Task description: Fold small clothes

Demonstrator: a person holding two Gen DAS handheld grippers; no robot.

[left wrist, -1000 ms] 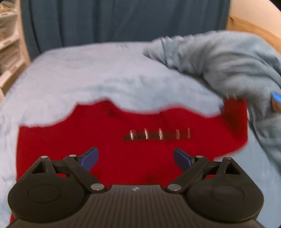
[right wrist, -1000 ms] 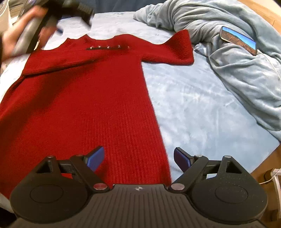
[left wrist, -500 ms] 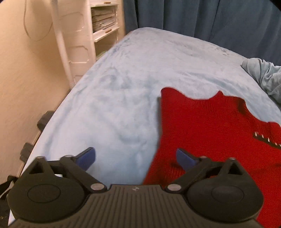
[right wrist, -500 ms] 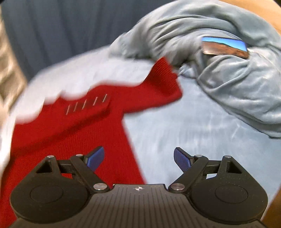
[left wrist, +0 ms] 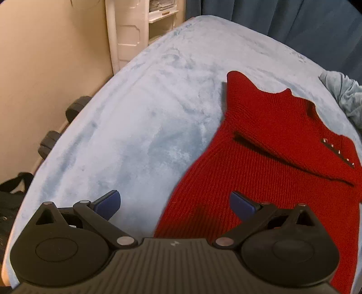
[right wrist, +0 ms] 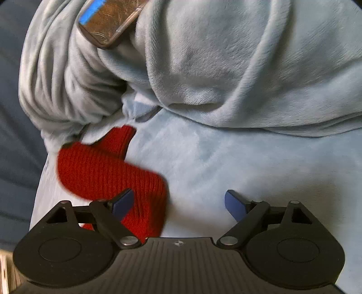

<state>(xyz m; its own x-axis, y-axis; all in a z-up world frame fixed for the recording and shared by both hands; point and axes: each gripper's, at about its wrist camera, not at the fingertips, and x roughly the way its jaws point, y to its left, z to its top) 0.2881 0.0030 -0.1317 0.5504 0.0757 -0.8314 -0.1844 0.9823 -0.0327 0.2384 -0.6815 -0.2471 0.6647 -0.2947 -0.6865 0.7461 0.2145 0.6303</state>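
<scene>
A red knitted garment (left wrist: 267, 158) lies flat on the pale blue bed cover (left wrist: 147, 126), its short sleeve toward the far left and a row of small metal studs near the neck. My left gripper (left wrist: 174, 203) hovers wide open over the garment's left edge, holding nothing. In the right wrist view only the other red sleeve (right wrist: 108, 167) shows, lying beside a heap of blue blanket. My right gripper (right wrist: 178, 203) stands over that sleeve's edge with its jaws opening; the pads press on nothing.
A bunched pale blue blanket (right wrist: 203, 67) fills the far side, with a phone (right wrist: 108, 20) resting on it. White shelves (left wrist: 138, 29) and a beige wall stand left of the bed. Dark blue curtains (left wrist: 282, 20) hang behind. Dark casters (left wrist: 74, 108) sit by the bed's left edge.
Both grippers have swung apart. The left one moved from the garment's neck to its left edge; the right one moved from the hem to the right sleeve, rolling as it went.
</scene>
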